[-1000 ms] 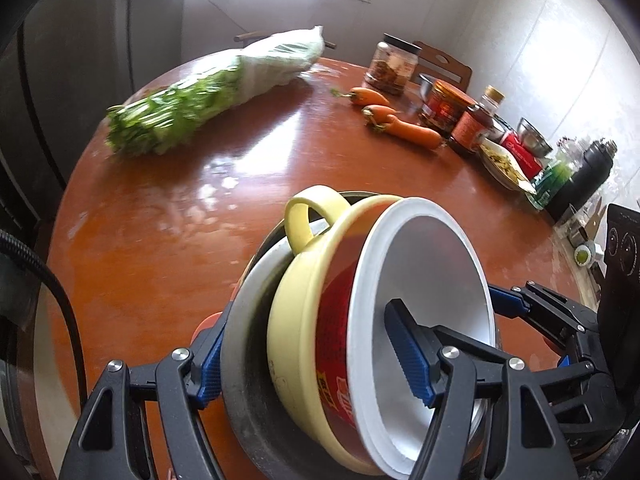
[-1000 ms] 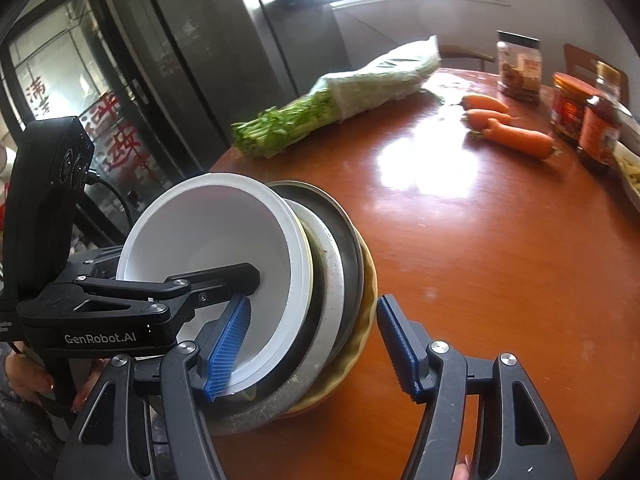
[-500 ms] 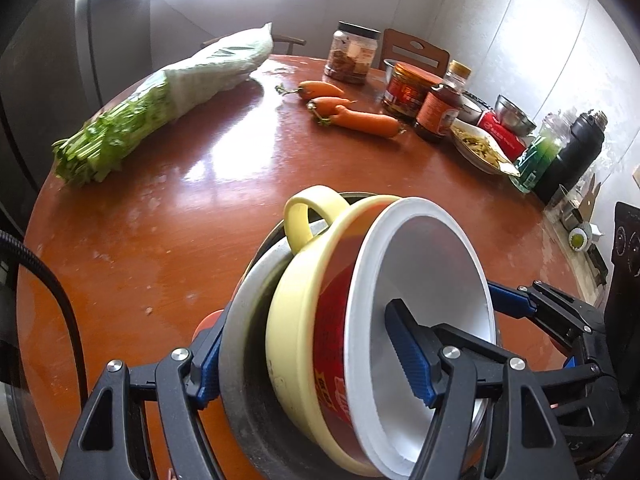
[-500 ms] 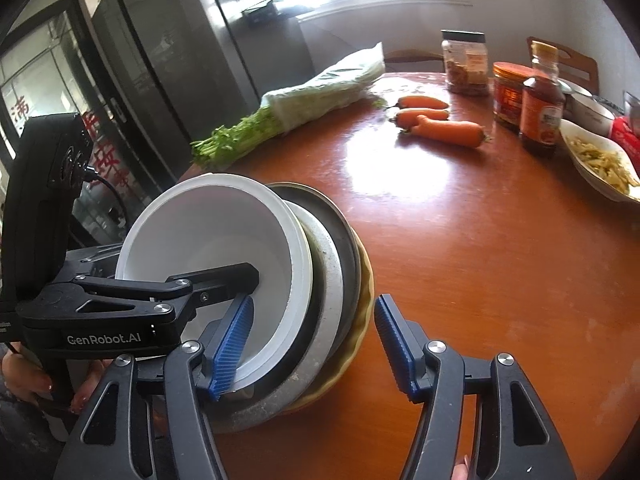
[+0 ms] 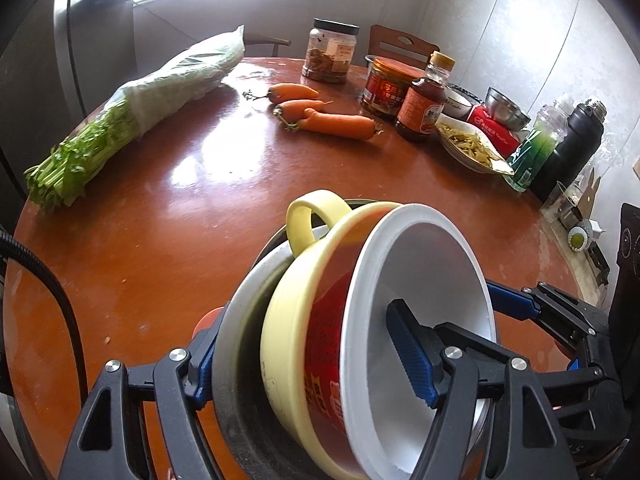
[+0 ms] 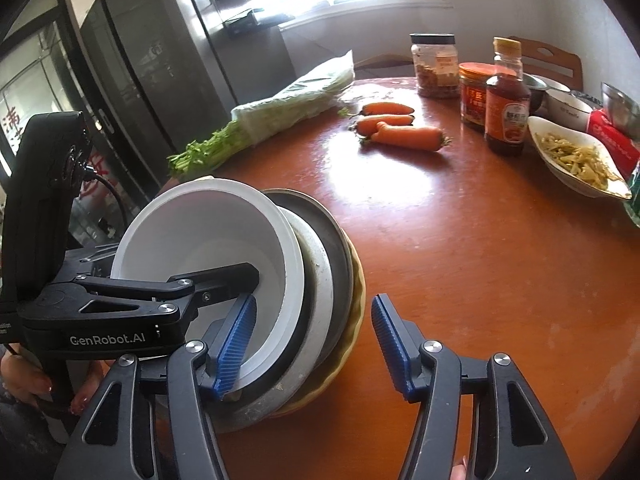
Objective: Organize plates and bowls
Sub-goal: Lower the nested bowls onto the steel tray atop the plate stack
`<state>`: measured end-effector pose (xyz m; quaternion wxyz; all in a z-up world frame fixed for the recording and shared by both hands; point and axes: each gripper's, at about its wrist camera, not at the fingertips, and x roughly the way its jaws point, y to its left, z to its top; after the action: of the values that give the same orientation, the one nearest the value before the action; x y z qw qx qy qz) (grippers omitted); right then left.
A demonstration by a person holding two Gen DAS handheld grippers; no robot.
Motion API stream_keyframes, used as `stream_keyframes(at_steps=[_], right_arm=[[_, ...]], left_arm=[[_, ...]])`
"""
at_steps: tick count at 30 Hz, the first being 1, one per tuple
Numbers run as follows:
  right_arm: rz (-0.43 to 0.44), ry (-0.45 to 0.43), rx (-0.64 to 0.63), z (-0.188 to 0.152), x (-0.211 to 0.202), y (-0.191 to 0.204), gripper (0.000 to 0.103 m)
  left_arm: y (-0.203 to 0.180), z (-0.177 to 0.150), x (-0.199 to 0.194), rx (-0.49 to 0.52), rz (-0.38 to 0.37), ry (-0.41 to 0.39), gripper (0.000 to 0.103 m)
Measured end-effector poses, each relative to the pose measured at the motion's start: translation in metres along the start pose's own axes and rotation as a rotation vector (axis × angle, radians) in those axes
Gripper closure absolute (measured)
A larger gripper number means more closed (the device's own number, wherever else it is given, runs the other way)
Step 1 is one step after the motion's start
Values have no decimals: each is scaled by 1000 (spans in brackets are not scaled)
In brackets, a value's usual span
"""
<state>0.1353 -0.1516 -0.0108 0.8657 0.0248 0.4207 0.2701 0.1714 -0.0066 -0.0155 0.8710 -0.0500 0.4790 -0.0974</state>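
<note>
A tilted stack stands on edge over the round red-brown table [image 5: 160,220]: a white-lined red bowl [image 5: 424,288], a yellow handled bowl [image 5: 296,320], a grey plate [image 5: 248,280] and a dark pan [image 5: 236,400]. My left gripper [image 5: 308,356] is shut on this stack, one pad behind the pan and one inside the white bowl. In the right wrist view my right gripper [image 6: 312,340] straddles the same stack, its jaws closing. One pad is inside the white bowl [image 6: 208,232]. The other pad stands just off the yellow fluted dish [image 6: 356,300].
Bagged greens [image 5: 152,96], three carrots [image 5: 332,120], jars [image 5: 330,56], a sauce bottle [image 5: 424,104], a dish of food [image 5: 468,144], a steel bowl [image 5: 506,108] and a black flask [image 5: 572,148] ring the table's far side. A dark fridge [image 6: 132,80] stands at the left.
Both grippers and the stack have slid together across the table, bringing the carrots, jars and bottle further into view. My right gripper's jaws have narrowed a little.
</note>
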Motion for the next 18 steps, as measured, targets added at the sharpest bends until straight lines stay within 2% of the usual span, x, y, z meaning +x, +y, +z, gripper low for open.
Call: stream_keyframes(at_steps=[18], right_arm=[[-45, -27, 28, 6, -8, -29, 42]], left_arm=[[-18, 18, 18, 9, -35, 6, 30]])
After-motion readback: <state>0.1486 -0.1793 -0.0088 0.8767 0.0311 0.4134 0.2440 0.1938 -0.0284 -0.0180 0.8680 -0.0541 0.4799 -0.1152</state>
